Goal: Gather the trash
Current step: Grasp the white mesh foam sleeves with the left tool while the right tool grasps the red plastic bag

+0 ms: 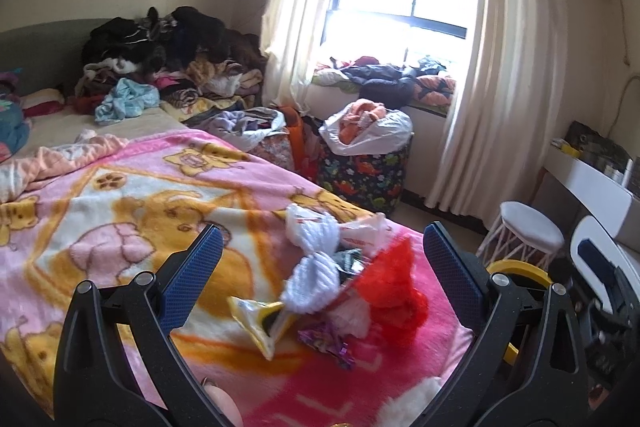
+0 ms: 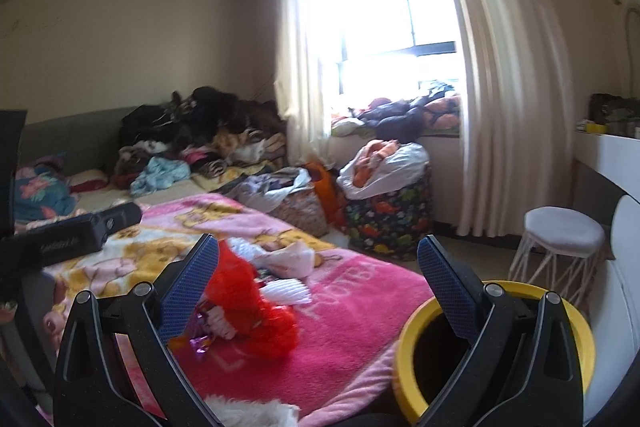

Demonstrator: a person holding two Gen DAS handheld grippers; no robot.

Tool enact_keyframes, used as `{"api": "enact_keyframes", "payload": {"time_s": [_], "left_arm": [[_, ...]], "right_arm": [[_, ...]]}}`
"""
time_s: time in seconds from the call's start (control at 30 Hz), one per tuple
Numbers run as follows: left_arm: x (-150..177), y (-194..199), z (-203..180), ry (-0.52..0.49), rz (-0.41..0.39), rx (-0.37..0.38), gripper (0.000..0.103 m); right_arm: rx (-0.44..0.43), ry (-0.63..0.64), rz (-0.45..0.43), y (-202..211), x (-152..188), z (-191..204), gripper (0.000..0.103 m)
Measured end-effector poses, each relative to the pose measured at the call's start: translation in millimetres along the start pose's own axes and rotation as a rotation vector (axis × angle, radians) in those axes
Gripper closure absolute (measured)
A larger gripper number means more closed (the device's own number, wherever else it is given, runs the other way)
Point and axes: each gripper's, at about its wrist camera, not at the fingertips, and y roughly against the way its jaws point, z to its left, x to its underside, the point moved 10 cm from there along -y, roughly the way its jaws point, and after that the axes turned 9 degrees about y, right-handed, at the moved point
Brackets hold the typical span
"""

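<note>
Standing at the foot of the bed, noting positions from left to right. Far left: the pink cartoon blanket (image 1: 120,211) covers the bed, bare of litter on that side. Left gripper (image 1: 320,259) hangs above the blanket with its jaws spread wide, grasping nothing; the litter sits framed between its two blue pads, which suggests it is lined up for a pick. Centre: the trash pile (image 1: 332,283) lies on the blanket near the bed's foot corner, a loose cluster of white crumpled paper (image 1: 312,275), a yellow-and-white wrapper (image 1: 260,323), a purple foil wrapper (image 1: 328,339) and a red mesh bag (image 1: 392,287), pieces touching or overlapping. Judgement: bunched this way, one grab may lift several light pieces, though foil and paper could slip out. Right of the pile: right gripper (image 2: 318,259), also released and empty, its left pad just beside the red mesh in its own view. Below it, off the bed's edge, the yellow-rimmed bin (image 2: 416,347) stands open-mouthed, close to the pile, presumably so drops are short. Far right: a white stool (image 2: 560,243), and beyond it the curtained window (image 2: 400,27), neither part of the task. No trash visibly in the bin; interior too dark to confirm.
</note>
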Motion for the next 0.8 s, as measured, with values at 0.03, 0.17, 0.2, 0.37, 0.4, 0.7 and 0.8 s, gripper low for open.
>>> {"api": "enact_keyframes", "payload": {"time_s": [0.03, 0.17, 0.2, 0.37, 0.4, 0.7, 0.8], "left_arm": [[-3, 0, 4, 0.006, -0.009, -0.005, 0.011], [-16, -4, 24, 0.025, -0.033, -0.039, 0.011], [-20, -6, 29, 0.03, -0.038, -0.048, 0.011], [-33, -14, 53, 0.052, -0.037, -0.092, 0.011], [-33, -17, 57, 0.053, -0.03, -0.1, 0.011], [-17, -62, 75, 0.055, 0.102, -0.046, 0.011], [-9, -76, 66, 0.041, 0.147, -0.008, 0.011]], "right_arm": [[-0.011, 0.003, 0.008, -3, 0, 3, 0.006], [-0.052, 0.011, 0.034, -15, 0, 15, 0.006], [-0.065, 0.013, 0.042, -18, 0, 17, 0.006], [-0.108, 0.032, 0.072, -33, 1, 31, 0.006], [-0.119, 0.036, 0.083, -37, 2, 35, 0.006], [-0.196, 0.059, 0.22, -81, 30, 50, 0.006], [-0.206, 0.031, 0.289, -93, 47, 44, 0.006]]}}
